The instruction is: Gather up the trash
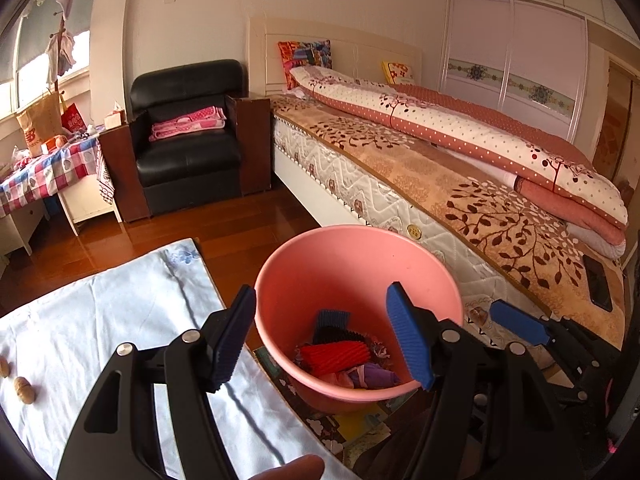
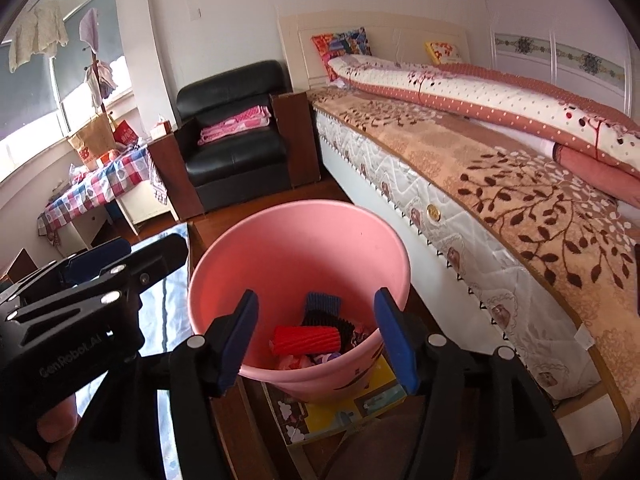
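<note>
A pink bucket (image 1: pixel 356 264) stands on the floor between the table and the bed; it also shows in the right wrist view (image 2: pixel 296 248). Inside lie a red ribbed roll (image 1: pixel 334 354) (image 2: pixel 306 340), a black ribbed piece (image 1: pixel 334 334), a blue ribbed piece (image 2: pixel 322 304) and purple and pink scraps (image 1: pixel 370 376). My left gripper (image 1: pixel 324 340) is open and empty above the bucket's near rim. My right gripper (image 2: pixel 316 338) is open and empty over the bucket too. The right gripper also shows in the left wrist view (image 1: pixel 520 326), to the right of the bucket.
A table with a pale blue cloth (image 1: pixel 100 328) is at the left, with two walnuts (image 1: pixel 24 390) on it. A bed (image 1: pixel 460 184) runs along the right, a phone (image 1: pixel 598 284) on it. A black armchair (image 1: pixel 188 136) stands behind. A patterned mat (image 2: pixel 340 412) lies under the bucket.
</note>
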